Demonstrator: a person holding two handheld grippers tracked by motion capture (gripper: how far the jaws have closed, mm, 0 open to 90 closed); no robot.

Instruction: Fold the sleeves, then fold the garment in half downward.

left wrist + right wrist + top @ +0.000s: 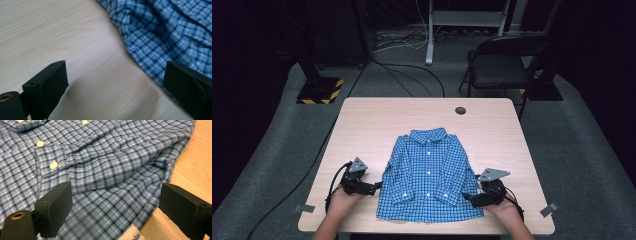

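High view: checked shirt (428,175) lies flat, front up, on the table (372,120) between left gripper (373,188) and right gripper (467,197). Left gripper view: jaws spread beside the shirt's edge. Right gripper view: jaws spread over the folded sleeve (107,167); light, limp cloth, best pinched at edges.

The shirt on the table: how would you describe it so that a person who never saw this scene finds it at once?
Look at the light wooden table. On its near half, between the two hand-held grippers, the shirt lies flat, face up, collar pointing away. It is the only cloth there: small, blue checked, with white buttons down the front.
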